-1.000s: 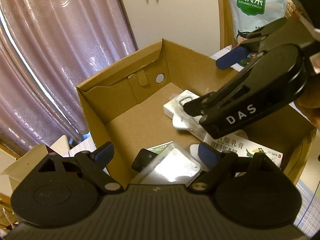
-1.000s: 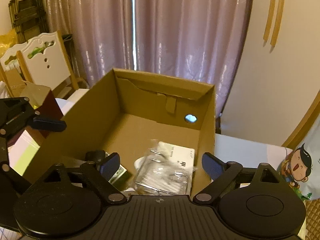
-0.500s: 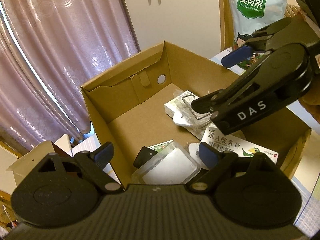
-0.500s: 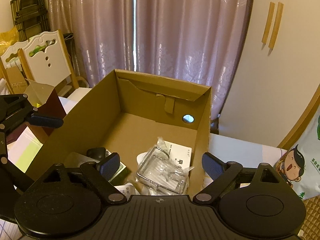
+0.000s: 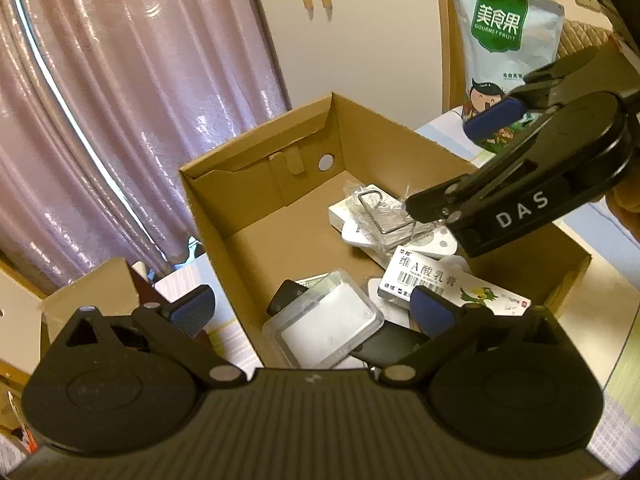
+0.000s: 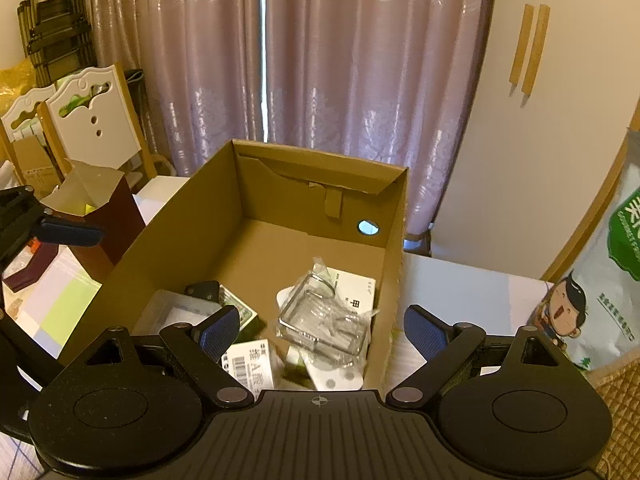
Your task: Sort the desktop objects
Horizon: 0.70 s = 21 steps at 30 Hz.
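Observation:
An open cardboard box (image 5: 256,196) (image 6: 320,166) holds several items. Among them are a wire rack in clear wrap (image 6: 324,320) (image 5: 380,212) and a white carton with printed text (image 5: 432,278) (image 6: 250,364). A clear plastic case (image 5: 328,328) (image 6: 176,312) and a white remote (image 5: 434,245) lie there too. My left gripper (image 5: 312,312) hovers open above the box's near-left corner, over the clear case and holding nothing. My right gripper (image 6: 322,330) is open above the box's right side, over the wire rack, and is empty.
A tall snack bag (image 5: 500,40) (image 6: 600,300) stands to the right of the box. A dark red open carton (image 6: 100,216) and papers (image 6: 60,304) lie to its left. White chairs (image 6: 88,120) and curtains are behind.
Both grippers have drawn back and up from the box, so more of it shows. The wrapped wire rack stays lying in the box. Both stay open.

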Each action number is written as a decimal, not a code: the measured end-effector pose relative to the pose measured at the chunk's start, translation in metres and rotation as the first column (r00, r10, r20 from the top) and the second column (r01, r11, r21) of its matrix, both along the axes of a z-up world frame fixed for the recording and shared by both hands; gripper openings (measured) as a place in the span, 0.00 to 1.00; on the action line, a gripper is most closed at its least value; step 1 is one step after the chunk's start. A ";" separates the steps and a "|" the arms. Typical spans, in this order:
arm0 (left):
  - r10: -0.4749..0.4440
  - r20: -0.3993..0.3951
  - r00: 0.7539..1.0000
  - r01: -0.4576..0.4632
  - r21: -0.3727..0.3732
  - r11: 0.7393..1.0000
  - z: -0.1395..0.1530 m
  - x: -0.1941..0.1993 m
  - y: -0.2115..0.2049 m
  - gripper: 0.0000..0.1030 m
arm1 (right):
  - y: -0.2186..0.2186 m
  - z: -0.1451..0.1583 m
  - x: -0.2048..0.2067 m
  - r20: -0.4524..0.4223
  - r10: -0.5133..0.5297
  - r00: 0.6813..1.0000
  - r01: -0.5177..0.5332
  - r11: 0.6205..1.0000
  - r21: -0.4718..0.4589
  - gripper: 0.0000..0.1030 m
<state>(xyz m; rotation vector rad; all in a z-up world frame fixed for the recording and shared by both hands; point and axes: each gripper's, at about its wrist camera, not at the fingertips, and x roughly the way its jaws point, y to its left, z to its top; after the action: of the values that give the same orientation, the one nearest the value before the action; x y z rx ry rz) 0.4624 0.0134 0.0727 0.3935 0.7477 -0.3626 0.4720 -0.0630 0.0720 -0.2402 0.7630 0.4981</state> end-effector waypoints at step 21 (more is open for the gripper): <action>0.178 0.014 0.984 -0.175 -0.124 0.977 0.032 -0.088 0.014 0.99 | -0.023 0.033 -0.074 -0.013 -0.054 0.998 0.054 0.997 0.060 1.00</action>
<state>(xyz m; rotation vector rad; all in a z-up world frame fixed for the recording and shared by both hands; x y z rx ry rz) 0.3741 0.0276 0.1051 0.2133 0.7259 -0.2339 0.3978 -0.0856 0.1047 -0.1601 0.7621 0.4710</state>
